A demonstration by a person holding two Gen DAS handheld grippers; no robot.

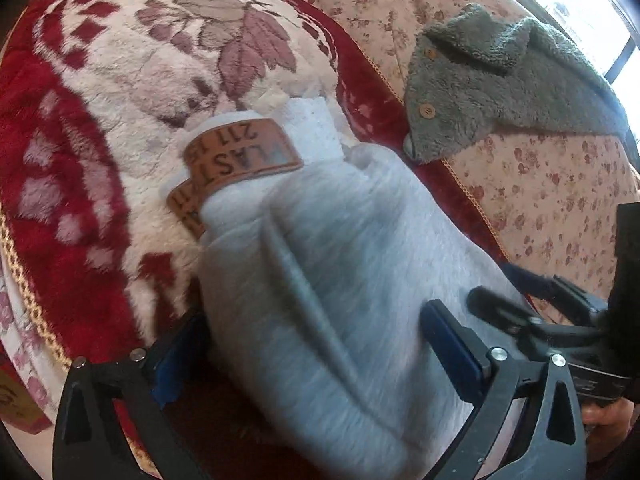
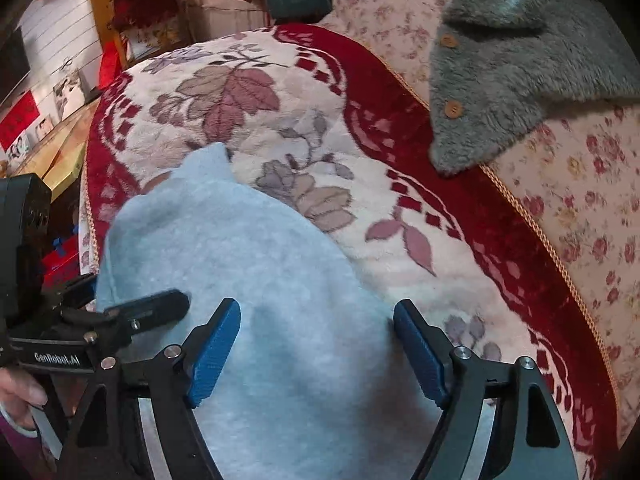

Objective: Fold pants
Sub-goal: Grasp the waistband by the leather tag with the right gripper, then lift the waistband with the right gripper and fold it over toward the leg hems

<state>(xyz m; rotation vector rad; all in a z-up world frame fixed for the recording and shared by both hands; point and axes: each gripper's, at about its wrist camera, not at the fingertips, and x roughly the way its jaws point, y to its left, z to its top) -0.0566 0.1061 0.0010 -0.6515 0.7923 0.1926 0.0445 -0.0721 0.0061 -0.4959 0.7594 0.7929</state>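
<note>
The grey pants (image 1: 320, 280) lie bunched low and centre on the red floral blanket (image 1: 100, 80). My left gripper (image 1: 304, 364) and right gripper (image 2: 316, 344) straddle them, jaws apart, clamping nothing. Mid-fold, I judge; next I must pinch an edge.

Pale grey pants (image 1: 320, 264) of soft, matt knit fleece carry a tan leather-look patch (image 1: 236, 160); the blanket (image 1: 120, 92) beneath is thick, fuzzy red-and-cream plush; a grey jacket (image 2: 516, 64) is shaggy fleece with wooden-looking buttons; the right gripper (image 2: 316, 348) has matt black plastic arms, ribbed blue pads (image 2: 214, 354) and shiny metal pins.
</note>
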